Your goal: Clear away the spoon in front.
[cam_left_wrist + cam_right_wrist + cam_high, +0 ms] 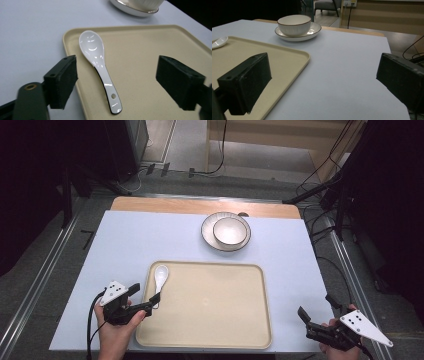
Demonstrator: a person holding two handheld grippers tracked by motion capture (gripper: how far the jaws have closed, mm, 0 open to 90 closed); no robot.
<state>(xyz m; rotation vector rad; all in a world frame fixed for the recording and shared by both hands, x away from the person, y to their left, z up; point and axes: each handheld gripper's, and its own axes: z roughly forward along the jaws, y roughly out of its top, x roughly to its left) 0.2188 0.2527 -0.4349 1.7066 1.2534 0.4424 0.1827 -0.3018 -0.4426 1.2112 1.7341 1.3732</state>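
Observation:
A white ceramic spoon lies along the left edge of the beige tray, bowl end away from me. My left gripper stands open at the tray's near left corner, its jaws on either side of the spoon's handle end without touching it. A white bowl sits on a plate behind the tray. My right gripper hovers open over the blue mat at the near right, holding nothing.
The blue mat covers a wooden table. Cables and dark stands crowd the floor beyond the table's far edge. The tray's right edge lies left of my right gripper.

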